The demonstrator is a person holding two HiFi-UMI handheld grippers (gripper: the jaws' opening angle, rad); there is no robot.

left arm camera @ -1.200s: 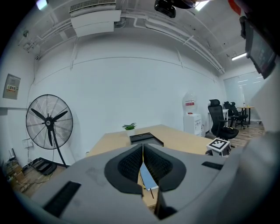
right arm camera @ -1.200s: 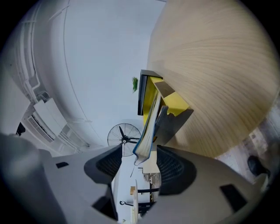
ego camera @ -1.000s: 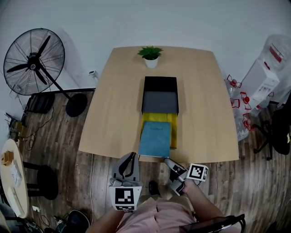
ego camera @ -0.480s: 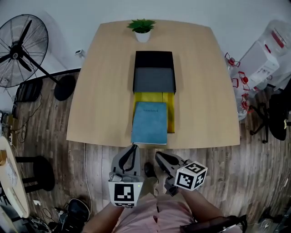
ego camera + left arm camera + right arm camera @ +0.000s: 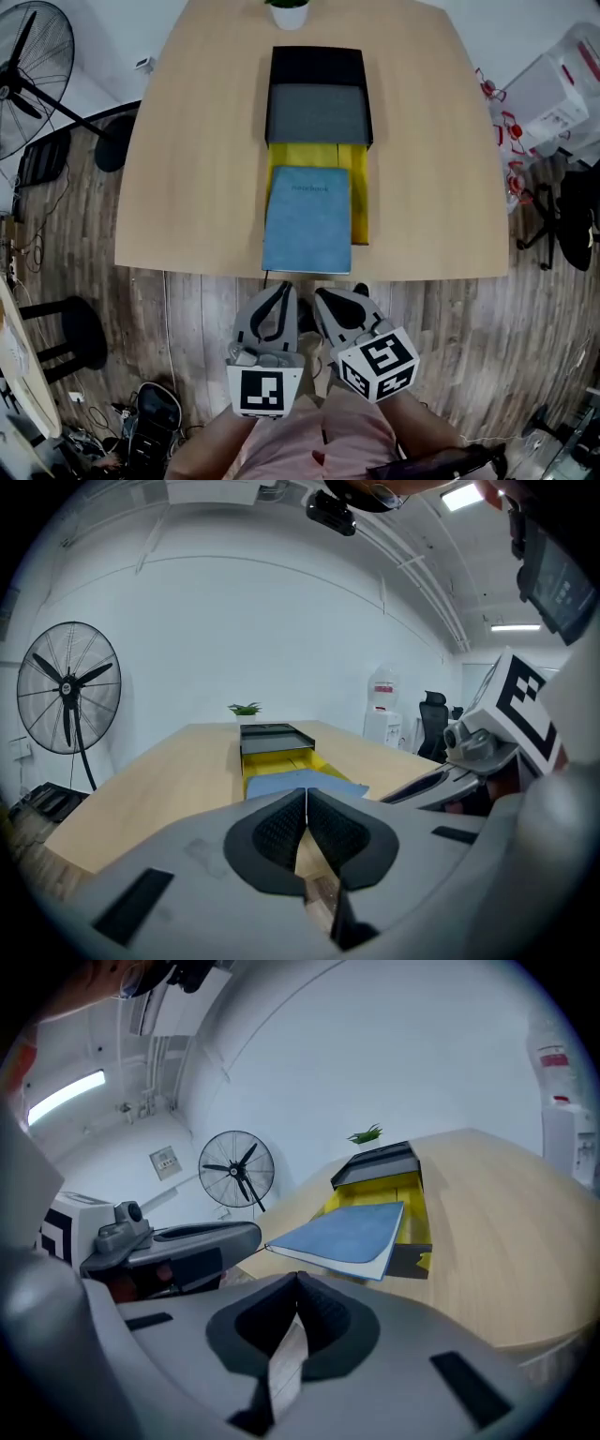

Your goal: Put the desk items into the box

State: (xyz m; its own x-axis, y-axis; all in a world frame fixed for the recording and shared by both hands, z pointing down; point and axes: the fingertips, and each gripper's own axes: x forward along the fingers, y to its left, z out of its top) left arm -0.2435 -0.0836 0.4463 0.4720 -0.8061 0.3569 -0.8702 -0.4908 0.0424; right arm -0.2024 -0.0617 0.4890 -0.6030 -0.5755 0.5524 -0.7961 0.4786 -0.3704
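Notebook (image 5: 307, 220), blue, lies at the centre of the head view on top of a yellow folder (image 5: 360, 202), its near edge close to the lower rim of the table (image 5: 187, 187). Just above the folder and touching it sits the black box (image 5: 317, 64), grey inside, and a plant (image 5: 288, 9) stands at the top edge. The left gripper (image 5: 283, 289) and right gripper (image 5: 320, 294) hang side by side at the bottom centre, off the table and over the wooden floor (image 5: 469, 337). Only the head view shows this line-up; the gripper views settle the fingers. In the left gripper view the jaws are pressed together with nothing between them, and the right gripper's own view shows the same, closed and empty. The right gripper view alone shows the notebook's white page edges at its near corner. A fan (image 5: 67, 688) stands at the left of the left gripper view
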